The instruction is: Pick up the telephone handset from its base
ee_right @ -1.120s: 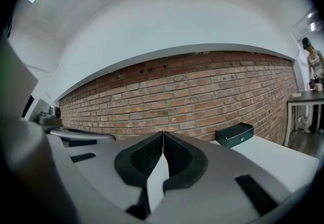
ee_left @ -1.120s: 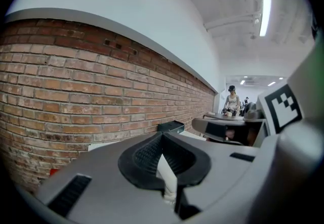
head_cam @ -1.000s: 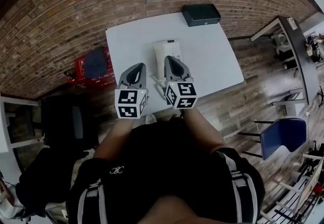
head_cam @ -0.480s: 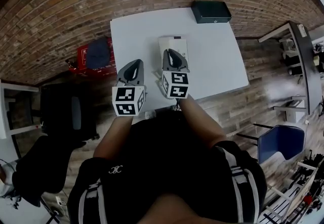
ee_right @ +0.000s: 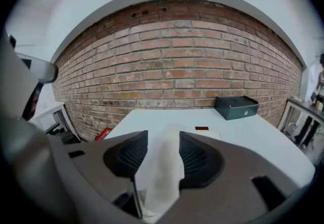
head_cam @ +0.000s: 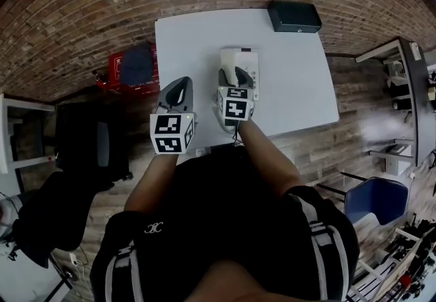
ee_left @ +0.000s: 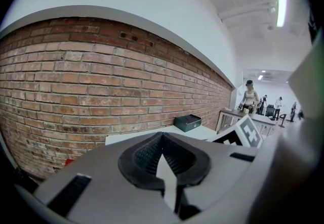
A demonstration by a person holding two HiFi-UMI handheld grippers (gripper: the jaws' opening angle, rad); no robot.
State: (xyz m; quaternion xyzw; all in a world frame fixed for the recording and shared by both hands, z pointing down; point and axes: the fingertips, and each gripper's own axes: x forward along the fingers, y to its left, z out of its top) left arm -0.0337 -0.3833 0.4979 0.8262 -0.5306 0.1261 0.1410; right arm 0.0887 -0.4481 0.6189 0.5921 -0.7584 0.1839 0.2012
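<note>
Right claw [ee_right: 163, 139] is straddling the handset [ee_right: 164, 170], its jaws just opening, pads not gripping; handset is lying on its base [head_cam: 245, 58] on the table [head_cam: 293, 79]. My left claw [ee_left: 162, 139] is hovering shut nearby.

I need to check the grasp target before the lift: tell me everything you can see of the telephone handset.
The handset is a pale, off-white, plastic-looking bar lying lengthwise on its white base on the white table. It runs between the two jaws of the right claw, which have just been opening and stand apart on either side of it; whether the pads touch it is unclear. Its near end is hidden.
</note>
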